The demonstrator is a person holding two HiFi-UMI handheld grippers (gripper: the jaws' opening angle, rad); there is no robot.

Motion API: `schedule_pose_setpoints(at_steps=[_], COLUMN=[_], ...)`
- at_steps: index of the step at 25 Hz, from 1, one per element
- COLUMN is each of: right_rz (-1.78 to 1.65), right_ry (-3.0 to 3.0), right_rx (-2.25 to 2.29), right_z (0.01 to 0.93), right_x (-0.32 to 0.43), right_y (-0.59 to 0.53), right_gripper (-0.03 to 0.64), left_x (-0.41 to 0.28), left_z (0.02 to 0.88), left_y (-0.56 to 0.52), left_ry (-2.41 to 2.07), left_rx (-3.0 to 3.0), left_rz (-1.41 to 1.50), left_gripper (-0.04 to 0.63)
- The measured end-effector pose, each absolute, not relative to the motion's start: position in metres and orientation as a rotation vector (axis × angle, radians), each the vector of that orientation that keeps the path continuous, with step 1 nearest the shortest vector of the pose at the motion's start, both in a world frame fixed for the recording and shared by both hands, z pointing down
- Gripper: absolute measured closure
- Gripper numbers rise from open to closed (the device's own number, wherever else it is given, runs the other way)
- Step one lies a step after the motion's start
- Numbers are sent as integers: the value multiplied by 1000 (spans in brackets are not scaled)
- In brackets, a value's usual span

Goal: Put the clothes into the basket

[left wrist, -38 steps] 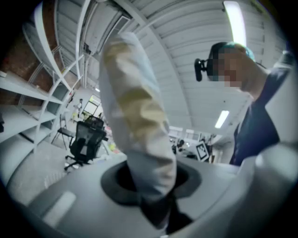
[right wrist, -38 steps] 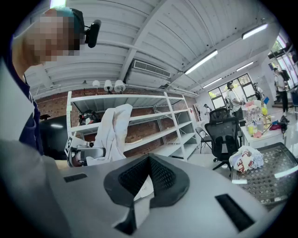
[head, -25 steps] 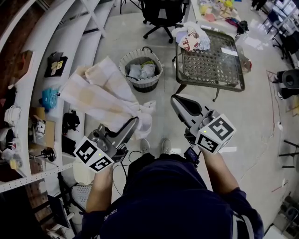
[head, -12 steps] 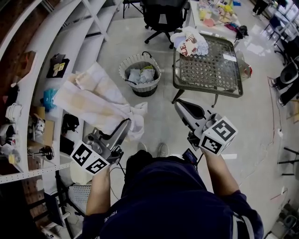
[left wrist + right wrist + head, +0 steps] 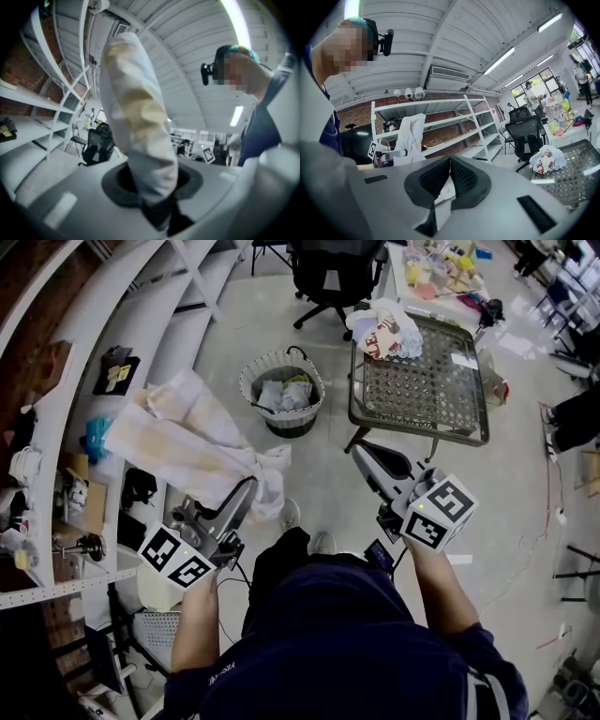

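A large white and cream cloth (image 5: 183, 442) hangs from my left gripper (image 5: 247, 491), which is shut on its bunched end. In the left gripper view the cloth (image 5: 136, 117) rises from between the pads of the left gripper (image 5: 157, 208) and fills the middle. A round wicker basket (image 5: 247, 383) stands on the floor ahead with several clothes inside. My right gripper (image 5: 364, 454) is to the right of the cloth, shut with nothing in it. In the right gripper view the right gripper (image 5: 450, 163) has its pads meeting at the tips, and the cloth (image 5: 410, 133) shows at the left.
A metal mesh table (image 5: 427, 390) stands right of the basket with a pile of clothes (image 5: 384, 326) on its far corner. A black office chair (image 5: 333, 268) is behind the basket. White shelving (image 5: 103, 352) with small items runs along the left. My feet are on the floor below the grippers.
The left gripper and the hanging cloth have drifted a little to the left in the head view. The right gripper has shifted slightly. One foot has stepped forward. Both grips are unchanged.
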State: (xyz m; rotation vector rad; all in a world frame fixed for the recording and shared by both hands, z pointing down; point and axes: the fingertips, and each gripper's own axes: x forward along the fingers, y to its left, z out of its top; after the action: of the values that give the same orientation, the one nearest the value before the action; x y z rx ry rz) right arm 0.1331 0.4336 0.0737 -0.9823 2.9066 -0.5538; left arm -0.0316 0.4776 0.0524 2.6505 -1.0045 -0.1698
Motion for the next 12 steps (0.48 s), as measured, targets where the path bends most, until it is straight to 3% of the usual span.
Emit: schedule_pose_setpoints(at_steps=[12], right_rz=[-602], right_ry=[2905], right_rx=[-1040], right_z=[91], right_x=[130], right_y=[352], right_gripper=[609], left_x=[-43], left_z=[65], left_y=[388], left_ry=[-966], left_rx=[2652], left_rz=[-163], left_gripper=[474])
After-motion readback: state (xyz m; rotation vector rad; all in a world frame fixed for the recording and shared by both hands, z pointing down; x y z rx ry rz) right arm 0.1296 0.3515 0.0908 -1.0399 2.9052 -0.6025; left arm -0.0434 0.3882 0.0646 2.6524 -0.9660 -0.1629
